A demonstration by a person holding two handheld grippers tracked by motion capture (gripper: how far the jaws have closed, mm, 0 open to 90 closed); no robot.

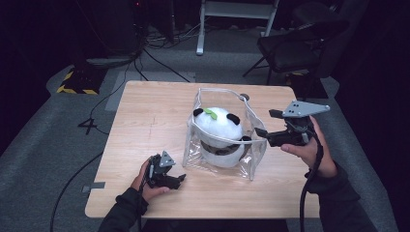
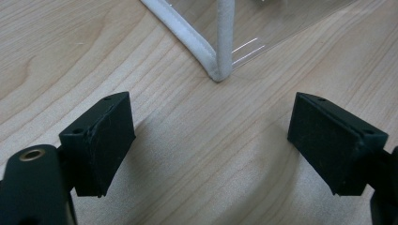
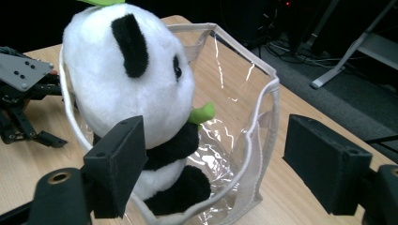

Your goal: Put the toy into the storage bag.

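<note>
So the room was dark, with grey carpet point(image 1: 43, 130) all round, black cables trailing over it, a black chair point(image 1: 295, 48) at the back right and a white metal frame point(image 1: 232, 12) at the back centre. A yellow-and-black striped block point(image 1: 77, 82) sat off to the left.

In the middle stood the square light wooden table point(image 1: 145, 121), pale grain and mostly bare. On it, right of centre, stood the clear plastic bag with white fabric trim point(image 1: 251, 162), open at the top, and inside it sat the white and black plush panda with a green leaf on its head point(image 1: 220, 130), upright-ish and filling most of the bag.

The right claw point(image 1: 263, 123) hovered at the bag's right edge, released, jaws spread wide; in the right gripper view the bag's trimmed rim point(image 3: 263, 140) ran between the jaws without the pads pressing on it. The left claw point(image 1: 181, 180) sat low over the table at the front left, just beside the bag's near corner, also released with nothing between its jaws; the left gripper view had the trimmed corner point(image 2: 218, 70) just ahead.

Hard to make out: the panda's lower half was blurred by glare on the plastic, the back of the room went to black, and both forearms were cut off at the bottom edge.
</note>
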